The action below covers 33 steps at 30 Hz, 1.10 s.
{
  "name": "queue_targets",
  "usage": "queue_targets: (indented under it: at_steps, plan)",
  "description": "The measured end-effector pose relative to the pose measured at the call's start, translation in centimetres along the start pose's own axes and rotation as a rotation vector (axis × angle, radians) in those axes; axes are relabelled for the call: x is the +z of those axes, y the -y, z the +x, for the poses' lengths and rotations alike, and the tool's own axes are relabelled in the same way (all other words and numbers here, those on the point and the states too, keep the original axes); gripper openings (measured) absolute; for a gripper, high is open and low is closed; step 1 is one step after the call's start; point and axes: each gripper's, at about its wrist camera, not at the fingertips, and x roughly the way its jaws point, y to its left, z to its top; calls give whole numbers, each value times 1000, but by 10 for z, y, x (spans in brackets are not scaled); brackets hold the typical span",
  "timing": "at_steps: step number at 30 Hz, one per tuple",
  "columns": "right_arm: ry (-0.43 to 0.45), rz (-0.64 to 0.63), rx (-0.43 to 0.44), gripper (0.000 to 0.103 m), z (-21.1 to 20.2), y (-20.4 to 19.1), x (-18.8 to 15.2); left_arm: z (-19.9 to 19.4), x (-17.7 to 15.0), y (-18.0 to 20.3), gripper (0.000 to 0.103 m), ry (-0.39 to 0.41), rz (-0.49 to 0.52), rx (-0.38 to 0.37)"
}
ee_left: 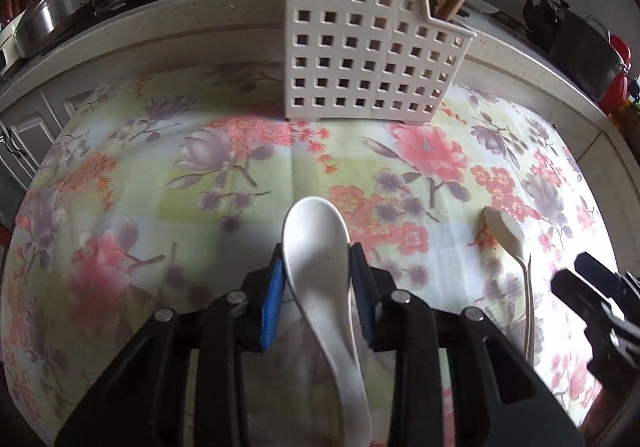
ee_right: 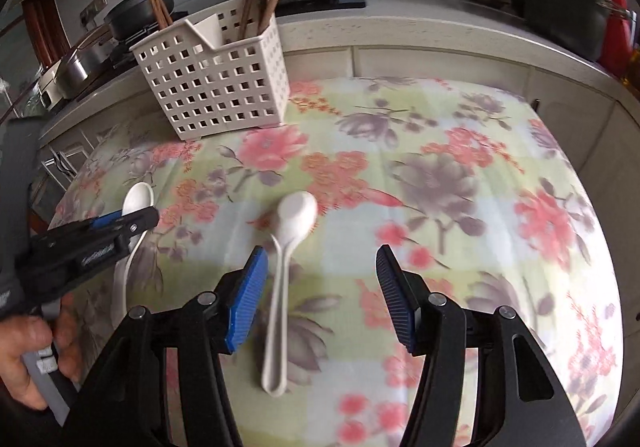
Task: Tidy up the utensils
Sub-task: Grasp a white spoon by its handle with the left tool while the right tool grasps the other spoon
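Daylight is washing over the floral cloth (ee_left: 224, 167) pretty evenly, with the brightest patch sitting along the desk's right edge in the left wrist view. Both fisheye pictures are bending hard at the borders, so the counter behind is curving like a bowl and the corners are going dark. The slim white spoon (ee_right: 285, 247) in the right wrist view is looking smeared, and the cloth around it is blurring too. A soft shadow is pooling under the left claw (ee_left: 316, 259).
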Motion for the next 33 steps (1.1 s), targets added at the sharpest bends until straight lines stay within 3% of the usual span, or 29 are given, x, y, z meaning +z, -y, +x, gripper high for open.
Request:
queue_targets:
  at_steps: [5, 10, 15, 21, 29, 30, 32, 33]
  plan:
    - [-90, -18, 6, 49, 34, -17, 21, -9, -1, -16, 31, 17, -11, -19]
    - [-159, -23, -41, 34, 59, -19, 31, -9, -3, -21, 31, 18, -12, -46]
    - [-165, -60, -83, 31, 64, -25, 37, -7, -3, -21, 31, 20, -5, -68]
    - [-119, -58, -79, 31, 52, -23, 36, -14, 3, -24, 31, 39, -3, -86]
    - [9, -46, -54, 31, -5, -18, 40, -48, 13, -24, 30, 100, -2, -121]
    - [18, -44, -50, 31, -10, -17, 39, -53, 14, -23, 29, 109, 1, -125]
    - [48, -43, -58, 31, -22, -16, 37, -62, 15, -23, 12, 114, -3, -153]
    - [68, -43, -65, 31, -28, -16, 37, -67, 15, -22, 12, 122, -1, -155]
